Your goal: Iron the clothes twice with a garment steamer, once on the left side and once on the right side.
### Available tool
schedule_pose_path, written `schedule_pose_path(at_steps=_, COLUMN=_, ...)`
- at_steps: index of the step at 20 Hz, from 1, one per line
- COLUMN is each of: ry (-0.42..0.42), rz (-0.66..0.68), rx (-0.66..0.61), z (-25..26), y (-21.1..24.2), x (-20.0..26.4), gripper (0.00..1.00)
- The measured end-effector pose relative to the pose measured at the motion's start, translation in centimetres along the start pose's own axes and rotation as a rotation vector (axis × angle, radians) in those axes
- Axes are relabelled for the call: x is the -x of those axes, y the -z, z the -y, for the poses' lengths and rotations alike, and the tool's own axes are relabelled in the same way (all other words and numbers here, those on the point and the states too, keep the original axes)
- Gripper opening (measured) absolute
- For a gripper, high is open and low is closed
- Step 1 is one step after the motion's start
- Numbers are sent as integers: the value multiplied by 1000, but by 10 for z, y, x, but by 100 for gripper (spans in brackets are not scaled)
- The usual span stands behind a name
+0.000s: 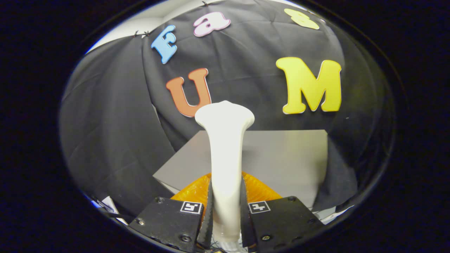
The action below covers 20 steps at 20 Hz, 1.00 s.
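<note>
Fingers (pixel 211 211) clamped on upright garment steamer (pixel 225 147), above the desk (pixel 281 154); no clothes seen, both passes seemingly left.

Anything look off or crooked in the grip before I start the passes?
Nothing stands out. The gripper is shut on the white steamer, which stands straight between the fingers, head ahead, above the orange garment on the grey board.
</note>
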<state>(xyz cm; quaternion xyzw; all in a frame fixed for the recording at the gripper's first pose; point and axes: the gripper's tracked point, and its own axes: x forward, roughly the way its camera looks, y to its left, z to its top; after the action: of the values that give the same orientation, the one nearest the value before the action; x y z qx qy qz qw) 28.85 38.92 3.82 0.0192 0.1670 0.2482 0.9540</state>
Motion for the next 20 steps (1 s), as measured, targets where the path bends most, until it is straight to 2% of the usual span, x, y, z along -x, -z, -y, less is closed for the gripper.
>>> schedule_pose_path(at_steps=4, ry=-16, rz=92, rx=-6, z=12, y=-14, x=82, gripper=35)
schedule_pose_path(at_steps=8, ry=14, rz=167, rx=-25, z=46, y=-19, x=163, gripper=35)
schedule_pose_path(at_steps=12, ry=98, rz=251, rx=-40, z=95, y=-32, x=236, gripper=35)
schedule_pose_path(at_steps=16, ry=223, rz=338, rx=-39, z=155, y=-47, x=300, gripper=35)
schedule_pose_path(at_steps=20, ry=345, rz=396, rx=-40, z=213, y=-56, x=334, gripper=35)
